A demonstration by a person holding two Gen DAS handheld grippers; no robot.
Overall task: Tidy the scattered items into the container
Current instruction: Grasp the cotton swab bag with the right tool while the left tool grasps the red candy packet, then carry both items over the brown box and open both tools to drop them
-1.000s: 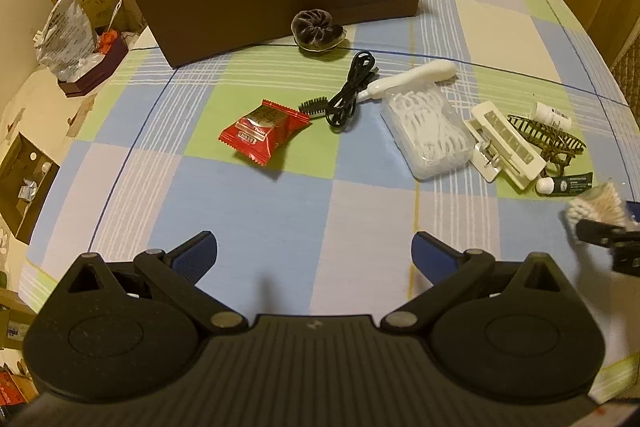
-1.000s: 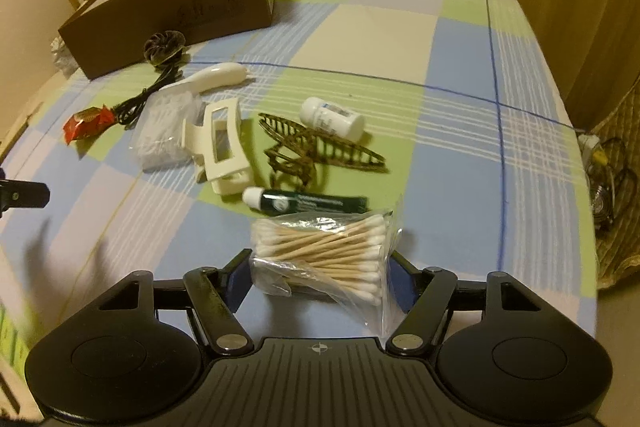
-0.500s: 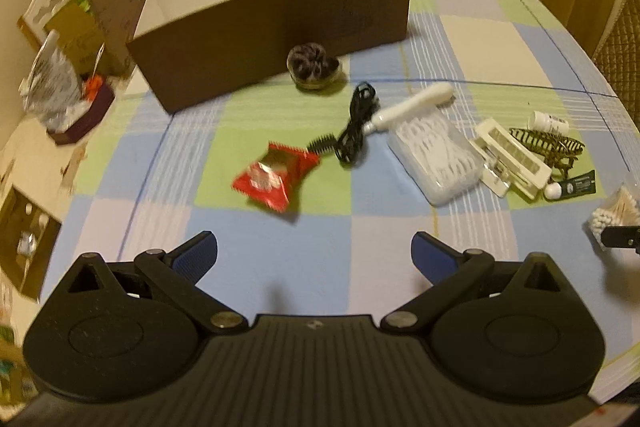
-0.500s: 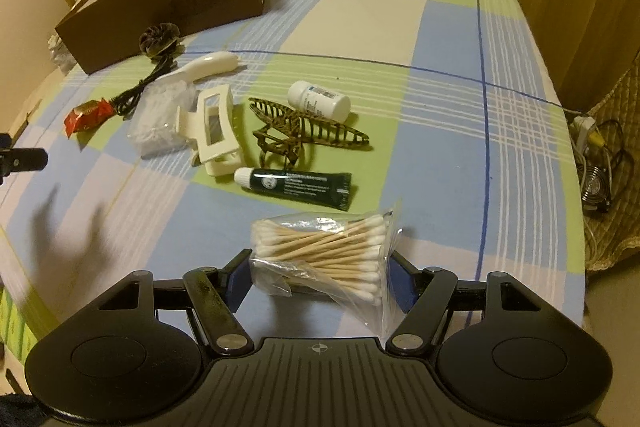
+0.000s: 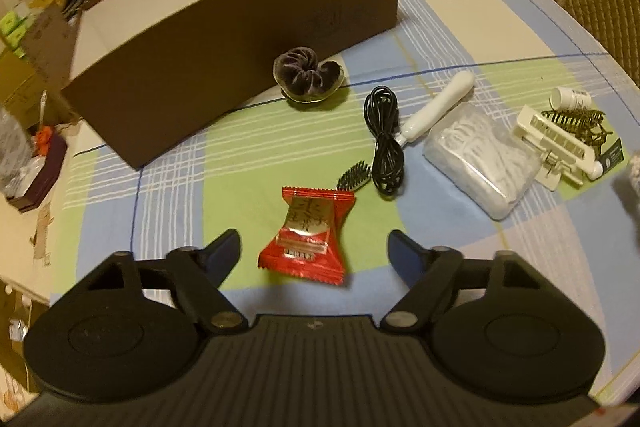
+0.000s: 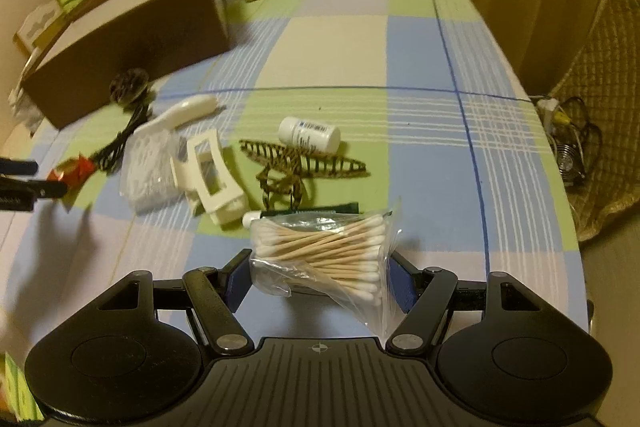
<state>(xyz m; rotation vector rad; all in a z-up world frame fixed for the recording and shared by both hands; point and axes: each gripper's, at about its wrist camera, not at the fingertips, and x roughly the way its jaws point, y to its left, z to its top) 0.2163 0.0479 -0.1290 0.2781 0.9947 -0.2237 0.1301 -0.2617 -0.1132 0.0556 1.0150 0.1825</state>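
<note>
Left gripper (image 5: 314, 253) nearer red packet (image 5: 307, 235).

Tablecloth (image 5: 168, 187): blue, green, cream checks. Candy wrapper (image 5: 308, 235): red, gold. Box (image 5: 224, 39): brown outside, white inside. Cable (image 5: 384, 143): black.

On the table: one brown box (image 5: 240, 39), one red candy packet (image 5: 306, 235), one black cable (image 5: 384, 143), one dark scrunchie (image 5: 306, 75), two hair clips, one cream (image 6: 210, 179) and one brown (image 6: 300, 163), one small white bottle (image 6: 310, 133), one bag of cotton swabs (image 6: 324, 255).
</note>
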